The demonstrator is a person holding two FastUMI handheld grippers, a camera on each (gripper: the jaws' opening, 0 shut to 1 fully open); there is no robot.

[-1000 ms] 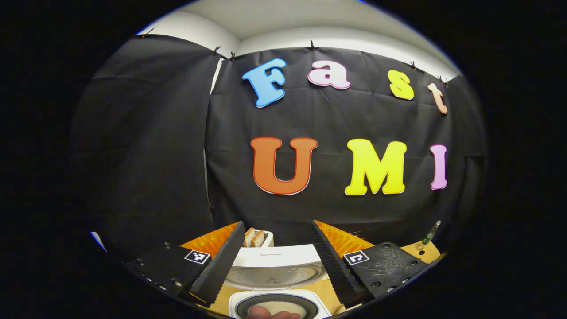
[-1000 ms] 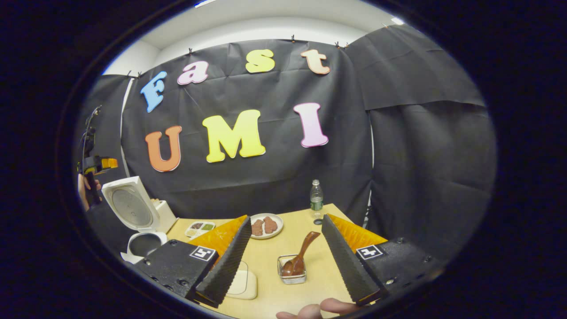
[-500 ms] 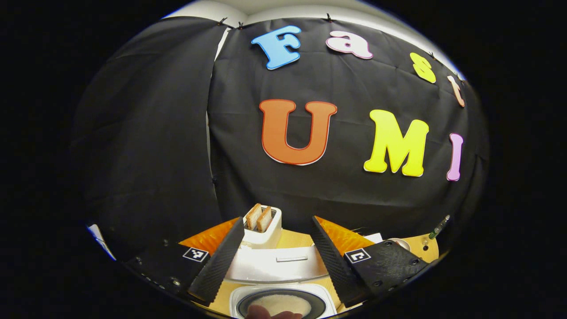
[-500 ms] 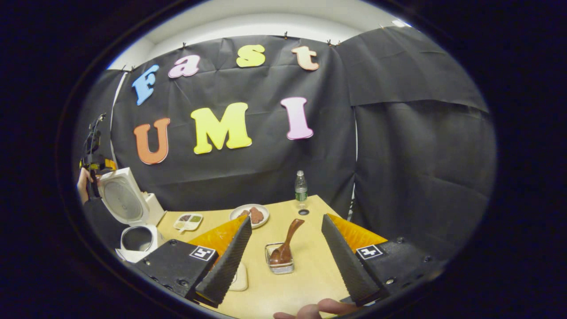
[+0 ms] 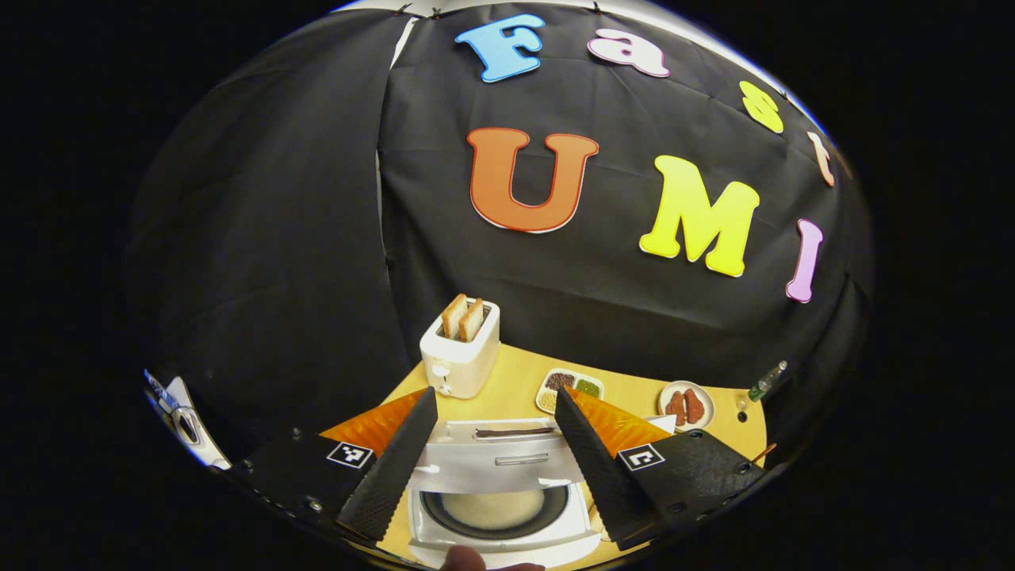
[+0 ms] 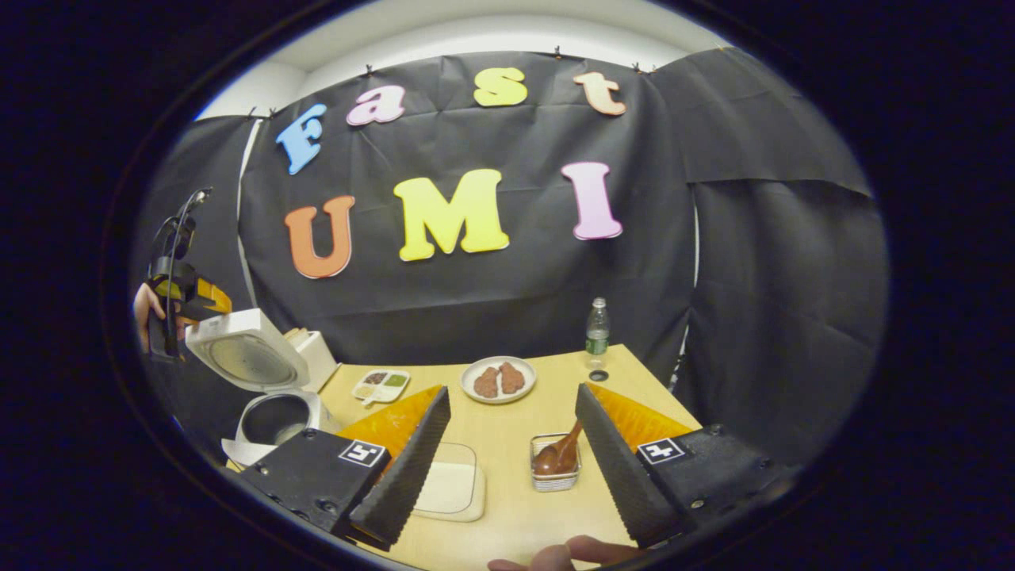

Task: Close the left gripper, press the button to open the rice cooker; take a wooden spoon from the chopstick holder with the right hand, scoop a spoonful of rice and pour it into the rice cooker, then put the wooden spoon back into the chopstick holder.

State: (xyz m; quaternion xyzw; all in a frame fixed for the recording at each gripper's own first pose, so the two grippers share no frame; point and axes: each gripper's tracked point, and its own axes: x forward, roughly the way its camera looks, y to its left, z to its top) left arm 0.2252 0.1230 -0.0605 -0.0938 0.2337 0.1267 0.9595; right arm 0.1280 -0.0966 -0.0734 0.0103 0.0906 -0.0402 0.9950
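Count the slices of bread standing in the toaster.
2. Both bread slices stand side by side in the top slots of the toaster, behind the rice cooker; more could sit hidden lower inside.

Tongs (image 6: pixel 507 468): ribbed wedge fingers, square markers, screwed mounts.

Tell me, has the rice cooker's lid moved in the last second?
Yes. In the right gripper view the lid has tipped down toward the pot, away from the toaster behind it.
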